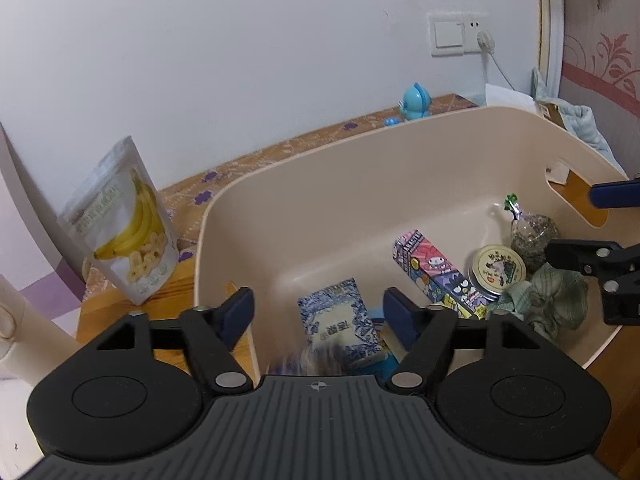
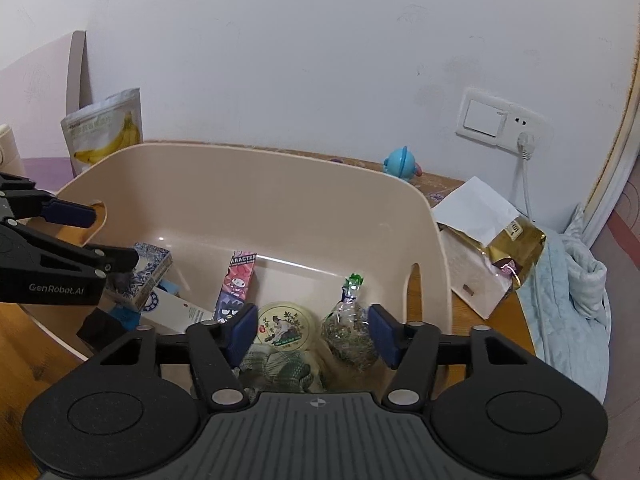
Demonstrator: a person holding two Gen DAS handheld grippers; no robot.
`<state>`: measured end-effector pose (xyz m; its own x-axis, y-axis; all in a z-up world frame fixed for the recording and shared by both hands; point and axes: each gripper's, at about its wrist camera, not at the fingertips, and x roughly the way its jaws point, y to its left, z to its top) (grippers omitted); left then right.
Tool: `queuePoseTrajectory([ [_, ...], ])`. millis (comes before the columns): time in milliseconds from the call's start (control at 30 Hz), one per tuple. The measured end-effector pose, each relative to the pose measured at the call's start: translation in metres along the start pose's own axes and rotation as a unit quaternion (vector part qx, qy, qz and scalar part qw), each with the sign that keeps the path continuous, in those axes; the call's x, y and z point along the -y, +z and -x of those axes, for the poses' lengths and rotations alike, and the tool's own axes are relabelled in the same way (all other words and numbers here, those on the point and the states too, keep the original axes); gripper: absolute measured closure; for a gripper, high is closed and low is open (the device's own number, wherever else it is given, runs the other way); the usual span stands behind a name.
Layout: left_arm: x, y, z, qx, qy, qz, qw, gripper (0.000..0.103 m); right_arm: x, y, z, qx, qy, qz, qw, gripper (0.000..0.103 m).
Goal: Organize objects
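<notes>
A beige plastic bin (image 1: 320,168) (image 2: 248,184) stands on the wooden table. It holds a blue-and-white patterned box (image 1: 340,320) (image 2: 150,264), a cartoon-print box (image 1: 432,268) (image 2: 238,280), a round tin (image 1: 498,268) (image 2: 286,326), a bag of dried herbs (image 1: 534,236) (image 2: 350,336) and a green checked cloth (image 1: 556,300) (image 2: 280,368). My left gripper (image 1: 320,312) (image 2: 114,236) stands open at the bin's left end, one finger by the handle slot, one inside. At the right end, over the tin and herbs, my right gripper (image 2: 314,332) (image 1: 572,224) is open too. Neither holds anything.
A banana-chip pouch (image 1: 124,232) (image 2: 108,132) stands left of the bin. A blue toy (image 1: 416,102) (image 2: 400,162) sits behind it by the wall. Right of the bin lie a gold bag (image 2: 516,248), white paper (image 2: 476,208) and a light blue blanket (image 2: 572,300).
</notes>
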<state>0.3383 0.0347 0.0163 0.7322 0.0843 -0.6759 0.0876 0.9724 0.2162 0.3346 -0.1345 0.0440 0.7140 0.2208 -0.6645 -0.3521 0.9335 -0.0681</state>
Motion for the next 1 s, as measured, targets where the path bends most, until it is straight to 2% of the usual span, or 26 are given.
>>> queuePoseTrajectory([
  [133,-0.002,0.002,0.009,0.016,0.011,0.006,0.9998,0.017,0.004,0.001,0.011,0.01,-0.002,-0.007,1.0,0.007],
  [300,-0.003,0.004,0.02,0.022,0.014,0.014,0.9996,0.015,0.006,0.004,0.027,0.028,0.0,-0.012,1.0,0.0],
  [667,-0.004,-0.005,0.05,0.04,0.01,0.041,0.9983,0.014,0.01,-0.001,0.055,0.05,-0.006,-0.032,0.998,0.0],
  [1000,-0.004,-0.022,0.083,0.062,0.007,0.054,0.9966,0.013,0.011,-0.017,0.078,0.047,0.003,-0.041,0.998,0.0],
])
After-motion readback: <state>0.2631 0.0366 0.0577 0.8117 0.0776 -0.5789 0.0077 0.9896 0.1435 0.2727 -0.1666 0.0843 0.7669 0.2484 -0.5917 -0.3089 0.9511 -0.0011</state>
